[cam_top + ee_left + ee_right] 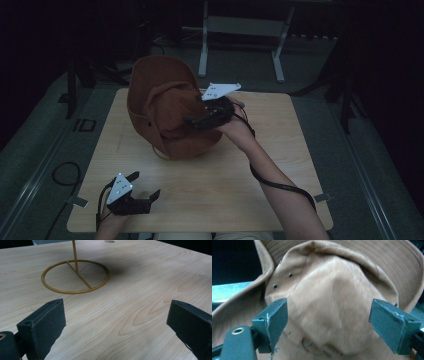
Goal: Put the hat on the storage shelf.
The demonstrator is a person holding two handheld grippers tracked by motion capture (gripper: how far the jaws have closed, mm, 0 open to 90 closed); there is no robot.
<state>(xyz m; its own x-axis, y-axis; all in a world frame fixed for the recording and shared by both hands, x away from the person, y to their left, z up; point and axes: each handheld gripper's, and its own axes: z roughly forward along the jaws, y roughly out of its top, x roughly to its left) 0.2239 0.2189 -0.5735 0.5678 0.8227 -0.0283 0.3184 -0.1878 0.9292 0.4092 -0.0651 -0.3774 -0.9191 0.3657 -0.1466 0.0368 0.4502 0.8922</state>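
A brown wide-brimmed hat (162, 107) sits raised at the back left of the wooden table (225, 190). In the right gripper view its crown (332, 297) bulges between the jaws, brim curling behind. My right gripper (194, 114) is open at the hat's right side, jaws spread either side of the crown; whether they touch the cloth I cannot tell. My left gripper (146, 184) hovers open and empty near the front left edge. In the left gripper view it (117, 320) faces a gold wire stand (75, 292), a ring base with an upright rod, a short way ahead.
A grey metal frame (240, 25) stands on the floor behind the table. A black cable (280, 185) trails from the right gripper across the table's right front. Another cable loop (65, 175) lies on the floor at the left. The surroundings are dark.
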